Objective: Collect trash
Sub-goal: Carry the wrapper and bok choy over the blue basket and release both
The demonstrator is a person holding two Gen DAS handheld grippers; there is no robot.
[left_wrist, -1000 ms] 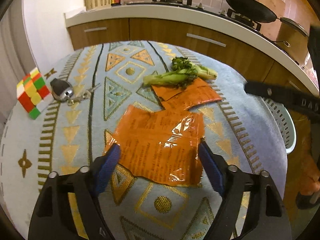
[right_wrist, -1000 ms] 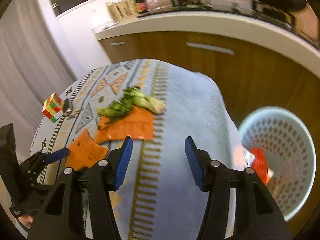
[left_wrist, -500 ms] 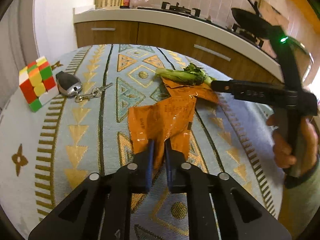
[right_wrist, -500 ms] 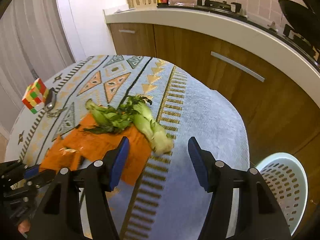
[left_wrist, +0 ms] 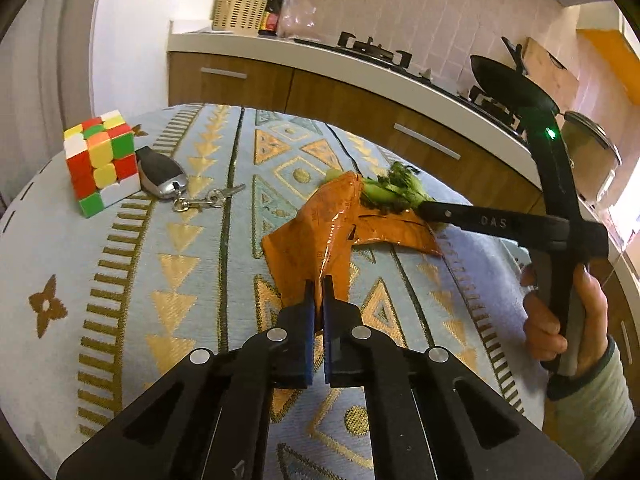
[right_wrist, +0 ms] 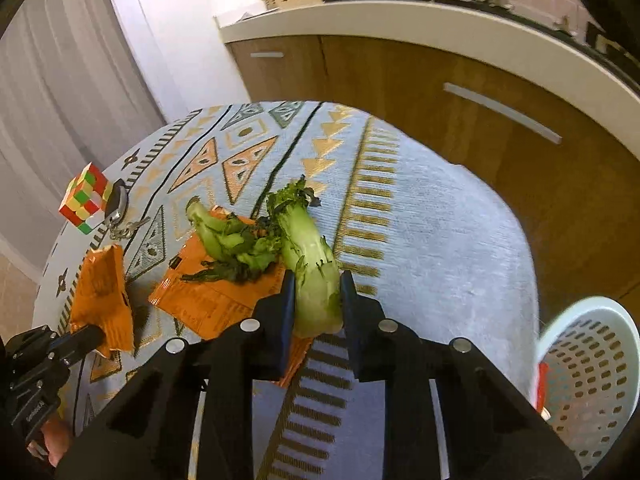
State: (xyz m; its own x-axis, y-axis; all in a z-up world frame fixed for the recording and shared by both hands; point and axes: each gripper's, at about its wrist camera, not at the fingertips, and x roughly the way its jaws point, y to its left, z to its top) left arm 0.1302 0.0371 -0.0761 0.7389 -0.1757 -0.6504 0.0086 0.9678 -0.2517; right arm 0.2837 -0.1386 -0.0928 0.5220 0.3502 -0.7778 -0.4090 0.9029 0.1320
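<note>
My left gripper (left_wrist: 319, 296) is pinching the crinkled orange foil wrapper (left_wrist: 320, 224); right gripper (right_wrist: 316, 300) is closing on the pale green bok choy stalk (right_wrist: 310, 268). I'd squeeze gently and lift slowly toward the white perforated plastic basket (right_wrist: 592, 376)

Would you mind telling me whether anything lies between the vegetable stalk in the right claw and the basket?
Nothing visible does. The stalk sits in the closing right claw, and only bare tablecloth lies between it and the basket past the table's edge.

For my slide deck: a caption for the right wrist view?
Right gripper closing on a vegetable stalk above an orange wrapper, basket nearby.
</note>
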